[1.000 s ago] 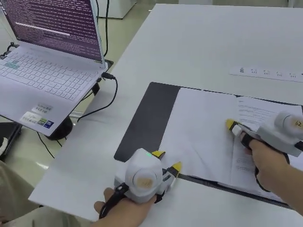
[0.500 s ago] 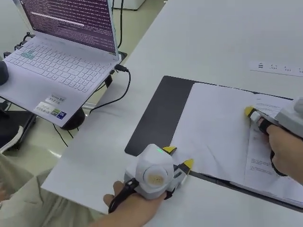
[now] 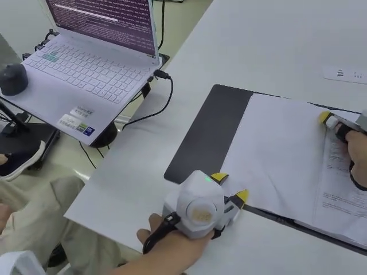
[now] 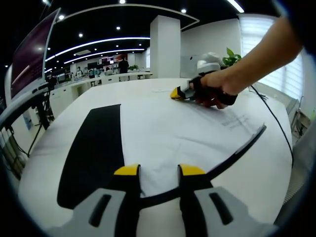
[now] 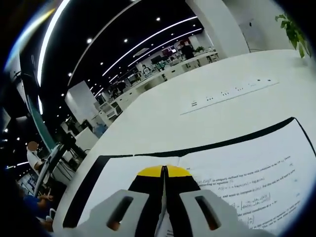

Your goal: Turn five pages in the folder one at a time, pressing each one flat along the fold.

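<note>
Head view: the folder [image 3: 206, 137] lies open on the white worktop [image 3: 258, 51] at 3–4 o'clock of frame, its black cover flat toward 9 o'clock. The turned page [image 3: 275, 154] lies blank side up, partly over the cover, with faint creases near its lower edge. The printed page [image 3: 344, 195] is exposed toward 3 o'clock, past the fold [image 3: 319, 172]. The right tool [image 3: 325, 118] has its jaws closed with nothing between them, and its yellow tip is on the paper at the 12 o'clock end of the fold. The left tool [image 3: 231, 187] rests with jaws apart at the folder's 6 o'clock edge, gripping nothing I can make out. Judgement: the sheets are thin, light, limp and easily creased, and likely slick against hard tips; the cover is stiffer. The best hold is a single sheet pinched at its free outer edge or corner, toward 3 o'clock, and lifted gently. The laptop [image 3: 86, 63] at 10 o'clock and the power strip [image 3: 344, 73] at 1 o'clock are both well apart from the folder.
</note>
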A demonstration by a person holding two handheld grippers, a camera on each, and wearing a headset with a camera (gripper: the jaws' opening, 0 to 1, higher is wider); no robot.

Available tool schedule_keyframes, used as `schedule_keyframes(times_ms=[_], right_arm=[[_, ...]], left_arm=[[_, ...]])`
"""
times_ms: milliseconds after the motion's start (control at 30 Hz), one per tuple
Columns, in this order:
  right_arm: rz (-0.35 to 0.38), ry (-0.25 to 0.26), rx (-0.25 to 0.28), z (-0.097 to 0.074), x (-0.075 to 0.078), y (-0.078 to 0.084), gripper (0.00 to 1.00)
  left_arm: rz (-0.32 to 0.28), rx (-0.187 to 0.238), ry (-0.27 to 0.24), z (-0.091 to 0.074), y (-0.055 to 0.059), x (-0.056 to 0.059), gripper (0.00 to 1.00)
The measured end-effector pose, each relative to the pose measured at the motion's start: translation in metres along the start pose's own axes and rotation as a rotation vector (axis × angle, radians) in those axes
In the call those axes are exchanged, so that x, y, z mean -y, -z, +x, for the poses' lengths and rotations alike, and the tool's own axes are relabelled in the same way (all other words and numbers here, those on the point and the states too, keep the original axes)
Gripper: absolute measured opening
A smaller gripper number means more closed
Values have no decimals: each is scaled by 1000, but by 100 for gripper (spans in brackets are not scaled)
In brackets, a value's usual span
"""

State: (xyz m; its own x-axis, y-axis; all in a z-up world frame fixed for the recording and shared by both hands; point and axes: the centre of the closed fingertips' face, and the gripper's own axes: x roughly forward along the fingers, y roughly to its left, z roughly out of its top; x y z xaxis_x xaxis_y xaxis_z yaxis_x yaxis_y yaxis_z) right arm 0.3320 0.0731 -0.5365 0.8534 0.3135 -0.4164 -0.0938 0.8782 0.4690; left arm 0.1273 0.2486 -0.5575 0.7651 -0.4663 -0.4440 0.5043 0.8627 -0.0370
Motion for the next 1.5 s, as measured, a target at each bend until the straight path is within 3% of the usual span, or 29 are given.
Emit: schedule_keyframes(times_ms=[233, 500, 900, 1233, 1500], right_arm=[[-3, 9, 1, 21, 17, -10, 0], [-13, -3, -14, 21, 20, -5, 0], [-28, -36, -24, -7, 7, 16, 0], [-2, -57, -40, -52, -22, 35, 0], [31, -67, -49, -75, -33, 47, 0]], left_arm=[[-4, 2, -1, 0, 0, 0, 29], [-8, 4, -1, 0, 0, 0, 29], [-13, 7, -2, 0, 0, 1, 29], [-21, 12, -3, 0, 0, 0, 29], [-19, 13, -3, -1, -1, 0, 29]])
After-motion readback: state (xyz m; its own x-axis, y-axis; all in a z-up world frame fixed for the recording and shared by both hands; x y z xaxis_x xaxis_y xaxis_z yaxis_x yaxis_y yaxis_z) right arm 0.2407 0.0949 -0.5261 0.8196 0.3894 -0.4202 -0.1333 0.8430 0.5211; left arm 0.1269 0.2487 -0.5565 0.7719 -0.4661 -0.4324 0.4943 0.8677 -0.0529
